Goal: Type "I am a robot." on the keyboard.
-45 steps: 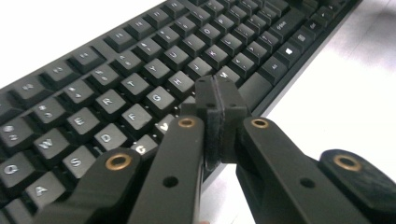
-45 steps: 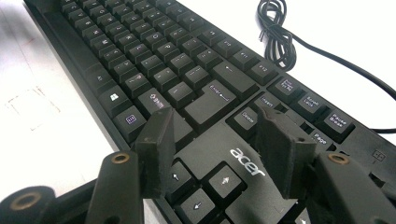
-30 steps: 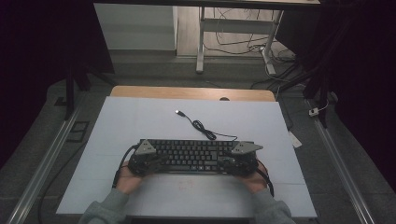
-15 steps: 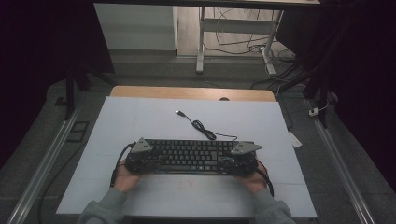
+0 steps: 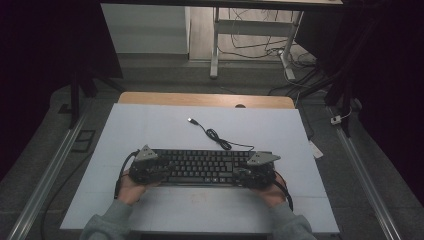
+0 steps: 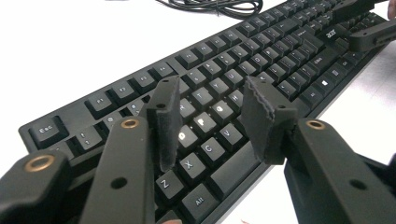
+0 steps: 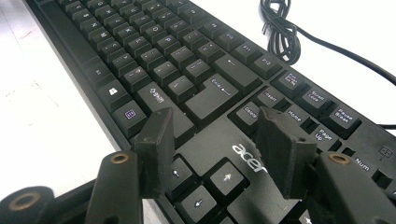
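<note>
A black Acer keyboard [image 5: 205,167] lies flat on the white table top, and its cable [image 5: 216,135] curls away behind it to a USB plug [image 5: 191,120]. My left gripper [image 5: 149,171] sits at the keyboard's left end. In the left gripper view my left gripper [image 6: 210,95] hovers over the letter keys [image 6: 205,122]; its jaws have just been opening and nothing is between the pads. My right gripper [image 5: 251,175] is at the right end. There my right gripper [image 7: 215,122] stands open above the logo and arrow keys [image 7: 226,179], gripping nothing.
The white table top [image 5: 165,130] stretches behind the keyboard, with a wooden strip [image 5: 200,99] along its far edge. Metal rails [image 5: 47,180] run down both sides. A table frame and loose cables [image 5: 250,35] stand on the floor beyond. The coiled cable [image 7: 280,35] lies just behind the keyboard.
My left gripper has slid slightly leftward at the keyboard's left end. The right gripper and the keyboard have stayed where they were.
</note>
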A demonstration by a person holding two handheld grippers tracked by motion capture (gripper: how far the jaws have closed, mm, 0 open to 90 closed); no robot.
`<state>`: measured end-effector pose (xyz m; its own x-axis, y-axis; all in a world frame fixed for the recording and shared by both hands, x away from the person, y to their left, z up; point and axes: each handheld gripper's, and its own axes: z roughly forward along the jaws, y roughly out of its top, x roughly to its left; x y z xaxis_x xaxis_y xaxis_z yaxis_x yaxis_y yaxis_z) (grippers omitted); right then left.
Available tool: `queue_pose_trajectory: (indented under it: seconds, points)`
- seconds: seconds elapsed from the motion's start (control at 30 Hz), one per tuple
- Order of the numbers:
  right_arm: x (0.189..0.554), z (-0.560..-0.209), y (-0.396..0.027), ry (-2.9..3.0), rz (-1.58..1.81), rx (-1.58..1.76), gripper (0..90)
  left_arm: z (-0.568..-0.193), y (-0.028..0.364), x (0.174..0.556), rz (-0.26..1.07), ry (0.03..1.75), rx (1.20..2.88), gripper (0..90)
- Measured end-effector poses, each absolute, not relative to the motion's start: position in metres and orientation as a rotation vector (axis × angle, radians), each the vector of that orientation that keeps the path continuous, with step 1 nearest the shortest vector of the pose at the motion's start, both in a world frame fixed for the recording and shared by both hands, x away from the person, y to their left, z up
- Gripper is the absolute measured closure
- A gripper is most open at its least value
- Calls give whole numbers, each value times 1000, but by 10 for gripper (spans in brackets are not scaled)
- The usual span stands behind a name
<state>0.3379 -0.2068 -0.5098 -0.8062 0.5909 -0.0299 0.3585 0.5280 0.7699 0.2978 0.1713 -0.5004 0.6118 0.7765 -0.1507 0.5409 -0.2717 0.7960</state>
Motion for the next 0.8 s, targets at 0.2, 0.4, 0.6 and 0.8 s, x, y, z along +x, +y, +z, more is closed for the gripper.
queue_pose_trajectory:
  seconds: [0.2,0.4,0.6,0.8]
  points:
    - [338,-509,-207,2483,1157,796,467,-499,183,300,356,1077,1941,536]
    - [338,-510,-207,2484,1154,793,466,-501,193,303,367,1113,1945,518]
    - [338,-510,-207,2484,1155,795,466,-504,198,305,354,1141,1959,495]
    - [338,-510,-207,2484,1155,795,466,-508,200,307,346,1168,1997,488]
